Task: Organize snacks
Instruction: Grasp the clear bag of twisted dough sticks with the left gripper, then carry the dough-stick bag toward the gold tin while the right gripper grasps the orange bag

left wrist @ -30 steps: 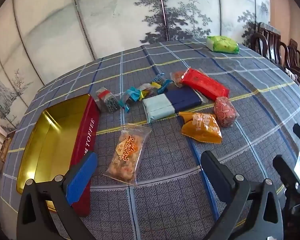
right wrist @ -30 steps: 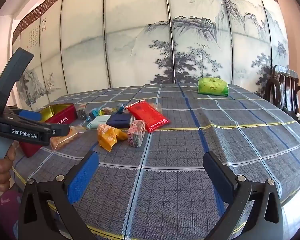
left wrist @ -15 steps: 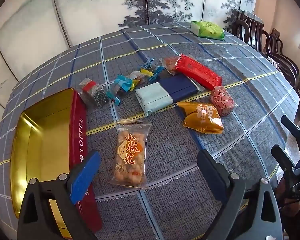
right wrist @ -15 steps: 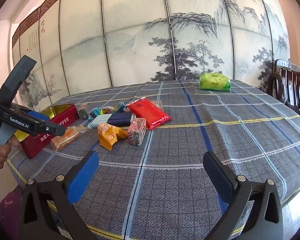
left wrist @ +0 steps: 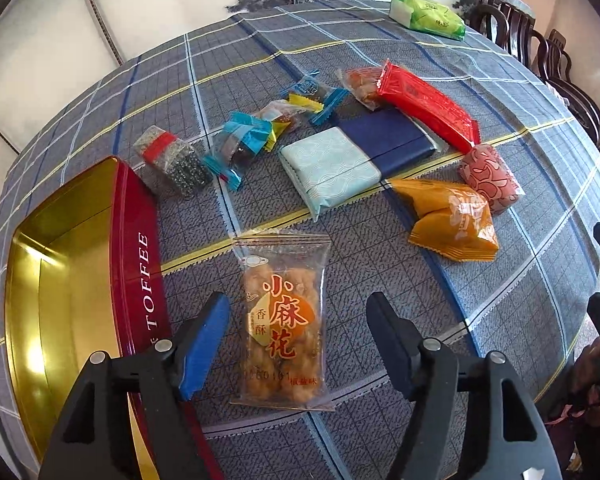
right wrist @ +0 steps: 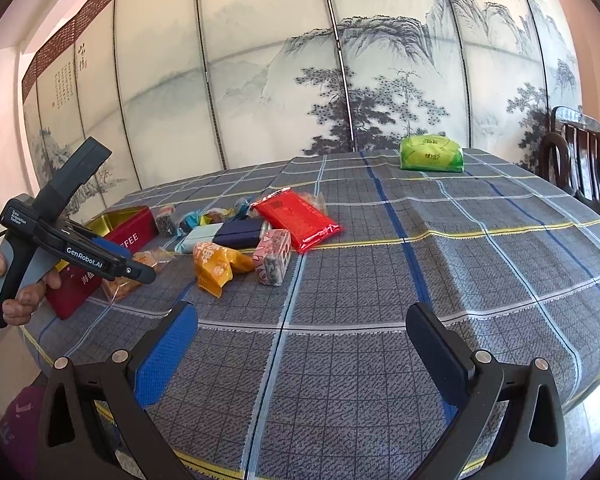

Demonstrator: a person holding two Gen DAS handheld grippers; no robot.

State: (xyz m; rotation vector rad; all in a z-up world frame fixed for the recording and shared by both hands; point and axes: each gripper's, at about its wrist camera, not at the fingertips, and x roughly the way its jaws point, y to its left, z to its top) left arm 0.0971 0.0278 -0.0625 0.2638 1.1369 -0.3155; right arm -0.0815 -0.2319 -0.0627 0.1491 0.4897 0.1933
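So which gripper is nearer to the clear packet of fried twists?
Left. The left gripper straddles the clear packet of fried twists, fingers not touching. The right gripper hangs open further along the table edge.

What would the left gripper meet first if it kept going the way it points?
Most likely the clear fried-twist packet: it lies flat between the open fingers of the left gripper, whose jaws have just been closing without touching it. The tablecloth is right under it.

On the table [left wrist: 520, 320], the twist-snack packet [left wrist: 284, 320] lies right of the tin [left wrist: 140, 280], other snacks behind.
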